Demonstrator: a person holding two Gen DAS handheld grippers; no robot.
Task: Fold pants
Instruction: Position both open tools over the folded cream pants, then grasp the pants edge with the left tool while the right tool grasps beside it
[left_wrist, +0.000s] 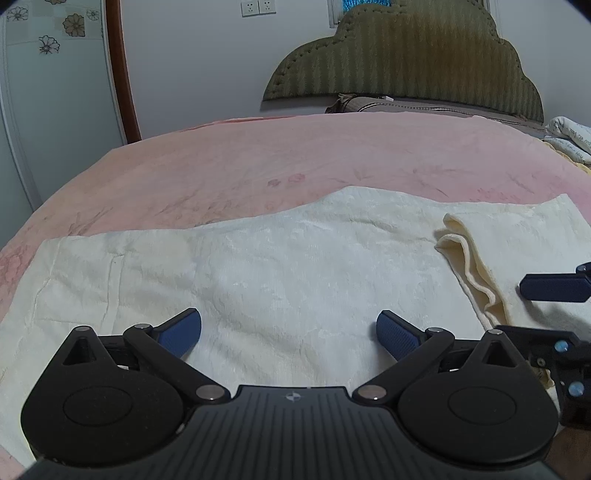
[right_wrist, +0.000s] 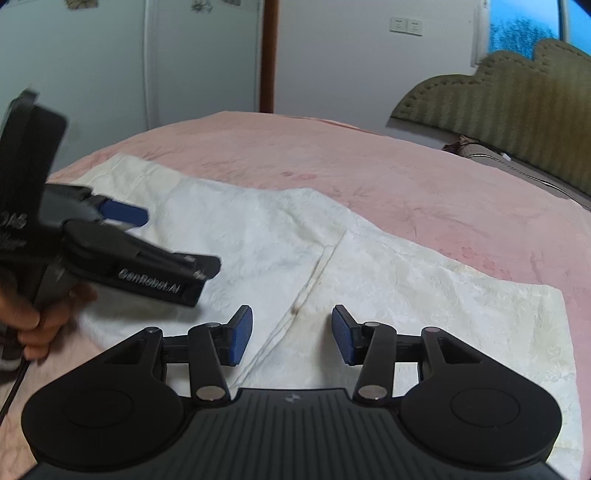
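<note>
**Both grippers empty over the pants**

Cream pants (left_wrist: 258, 266) lie spread flat across the pink bed (left_wrist: 258, 155), one end folded over at 3 o'clock in the left view. The left gripper (left_wrist: 289, 334) hangs just above the cloth, jaws spread wide, holding nothing. The right gripper (right_wrist: 291, 334) hovers over a seam, jaws moderately apart, also empty. A headboard (left_wrist: 406, 62) stands at 12 o'clock.
</note>
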